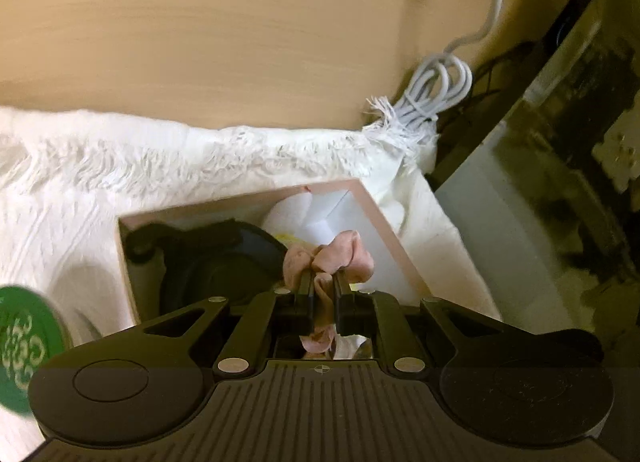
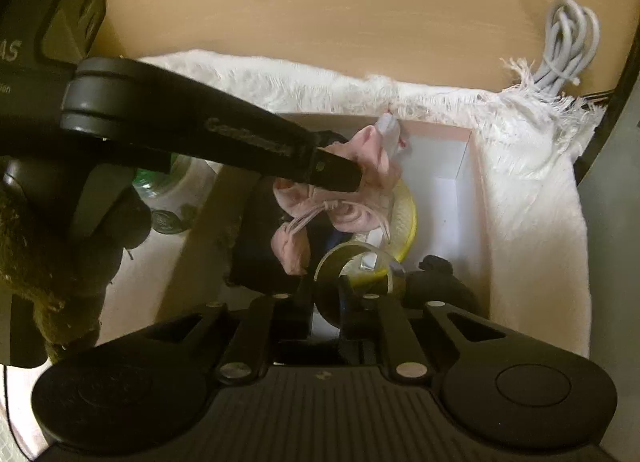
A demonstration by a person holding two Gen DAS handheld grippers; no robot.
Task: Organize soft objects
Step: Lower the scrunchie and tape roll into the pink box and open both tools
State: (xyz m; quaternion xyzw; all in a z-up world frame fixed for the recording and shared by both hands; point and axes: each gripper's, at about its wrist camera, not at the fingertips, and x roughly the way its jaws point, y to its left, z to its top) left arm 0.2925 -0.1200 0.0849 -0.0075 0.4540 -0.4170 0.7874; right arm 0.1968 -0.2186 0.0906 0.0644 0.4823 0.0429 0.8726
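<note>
**A:** What can you see from there?

**B:** A big tan tabletop (image 1: 200, 22) with a white cloth (image 1: 80, 190) on it. It has a fluffy edge. On the cloth sits a box (image 1: 384, 222) with a pink rim and white walls. A black thing (image 1: 216, 262) is already in the box, and there is something yellow beside it.

**A:** And the soft thing?

**B:** That is the pink cloth (image 1: 352, 250). My left tongs (image 1: 323, 276) are clenched on it. It bunches up past the tips and hangs in the air over the middle of the box. It is not lying inside yet.

**A:** What about your other hand?

**B:** My right tongs (image 2: 326, 294) are low over the near end of the box. A clear ring (image 2: 344, 247) sits right at their tips. The fingers are close together, but I cannot tell if they pinch the ring or just sit behind it.

**A:** So which step are we on?

**B:** I think I am putting the pink cloth away. It has been carried here, but not dropped.

**A:** What comes next?

**B:** I think I should go down a bit with the left tongs. I would aim for the bare white spot by the far wall, away from the black thing. Then I would let go, so the cloth flops inside and not over the rim. Its thin strings dangle, so I would lift out slowly in case they catch.
</note>
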